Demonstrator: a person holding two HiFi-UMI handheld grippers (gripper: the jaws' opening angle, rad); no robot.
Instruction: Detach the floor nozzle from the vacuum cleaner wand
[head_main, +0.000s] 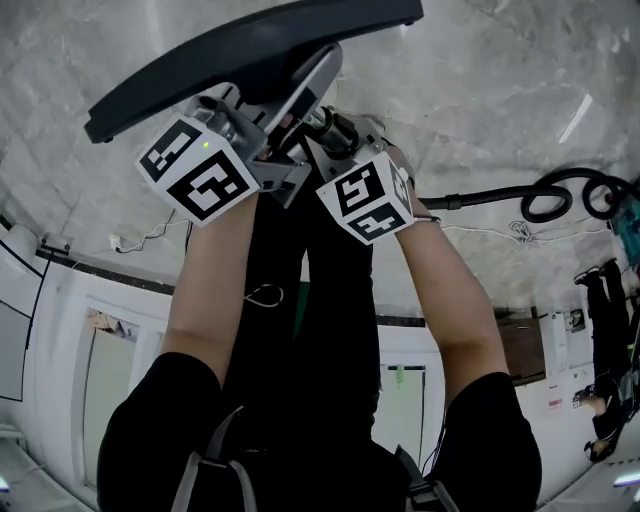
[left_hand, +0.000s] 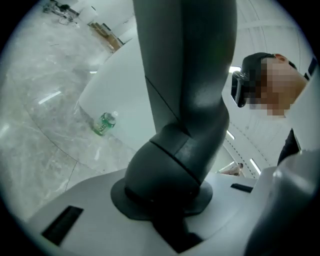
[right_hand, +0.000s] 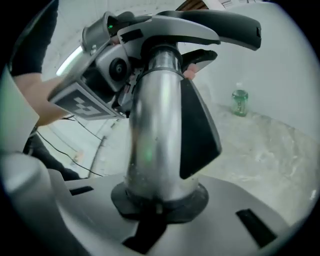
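The dark floor nozzle (head_main: 250, 50) is held up across the top of the head view. Its dark grey neck (left_hand: 185, 100) fills the left gripper view, and my left gripper (head_main: 285, 120) is shut on that neck. The silver wand (right_hand: 155, 125), with a black wedge on its side, runs up the middle of the right gripper view to the nozzle (right_hand: 210, 22). My right gripper (head_main: 340, 135) is shut on the wand just behind the left one. Both marker cubes sit side by side in front of the person's forearms. The joint itself is hidden between the grippers.
A green bottle (right_hand: 240, 102) stands on the marble floor; it also shows in the left gripper view as the bottle (left_hand: 105, 123). A black hose (head_main: 570, 190) loops on the floor to the right with thin cables near it. White wall panels border the floor.
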